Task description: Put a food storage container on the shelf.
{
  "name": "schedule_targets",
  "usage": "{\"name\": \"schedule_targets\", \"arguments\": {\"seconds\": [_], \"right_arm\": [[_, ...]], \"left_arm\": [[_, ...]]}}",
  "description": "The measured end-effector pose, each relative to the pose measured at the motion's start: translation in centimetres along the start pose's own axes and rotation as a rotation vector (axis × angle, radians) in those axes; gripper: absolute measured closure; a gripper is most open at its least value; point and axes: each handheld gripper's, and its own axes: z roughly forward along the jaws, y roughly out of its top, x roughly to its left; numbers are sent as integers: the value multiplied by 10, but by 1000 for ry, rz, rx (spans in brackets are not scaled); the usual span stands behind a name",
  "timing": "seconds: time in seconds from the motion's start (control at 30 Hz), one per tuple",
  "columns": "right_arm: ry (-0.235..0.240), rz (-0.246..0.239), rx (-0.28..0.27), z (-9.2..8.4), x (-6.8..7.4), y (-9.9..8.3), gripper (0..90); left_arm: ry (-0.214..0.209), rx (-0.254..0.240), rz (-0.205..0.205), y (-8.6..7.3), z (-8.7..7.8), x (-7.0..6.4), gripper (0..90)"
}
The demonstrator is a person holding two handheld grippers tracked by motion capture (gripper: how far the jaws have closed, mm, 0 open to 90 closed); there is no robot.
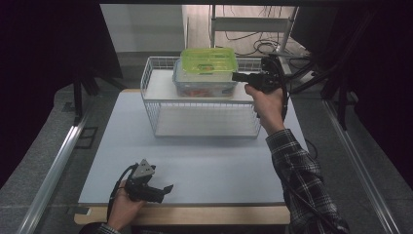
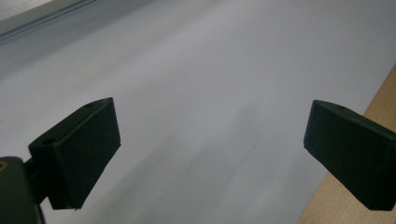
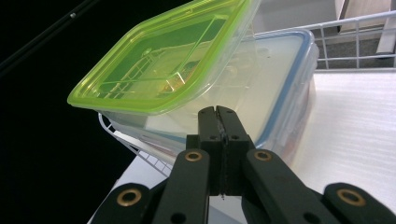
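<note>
At the near left of the pale grey table mat [image 1: 204,170], the left gripper [image 1: 163,191] rests low in the person's left hand [image 1: 124,207], its two black jaws spread wide with nothing between them but smooth matte surface and, at one side, the bare wooden table edge [image 2: 380,107]. Farther in and toward the middle stands a white wire shelf rack [image 1: 199,124], a thin metal grid with a flat white top deck. On that deck sits a clear rectangular plastic box with a blue-rimmed lid [image 3: 285,79], and stacked on it, tilted, a clear plastic container with a translucent lime-green lid [image 1: 208,59]. At the far right the right gripper [image 1: 238,76], held in the right hand [image 1: 267,100], has its jaws pressed fully together, holding nothing, the tips just beside the stacked boxes; whether they touch is unclear. The step looks like nudging or squaring up the upper container. Smooth, glossy plastic on plastic will likely slide easily, so a slow, level push low on the wall, not the flexible lid, seems wise.
</note>
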Motion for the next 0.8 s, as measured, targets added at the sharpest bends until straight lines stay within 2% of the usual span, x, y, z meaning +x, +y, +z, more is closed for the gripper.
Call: {"name": "schedule_targets", "arguments": {"seconds": [0.23, 0.4, 0.63, 0.8], "right_arm": [[17, 5, 6, 0, -1, -8, 894], [36, -20, 17, -2, 2, -17, 858], [50, -85, 37, -7, 11, -32, 693], [33, -128, 69, -12, 11, -50, 564]], "left_arm": [[2, -3, 0, 0, 0, 0, 37], [2, -3, -1, 0, 0, 0, 36], [2, -3, -2, 0, 0, 0, 37], [0, -5, -3, 0, 1, 0, 36]]}}
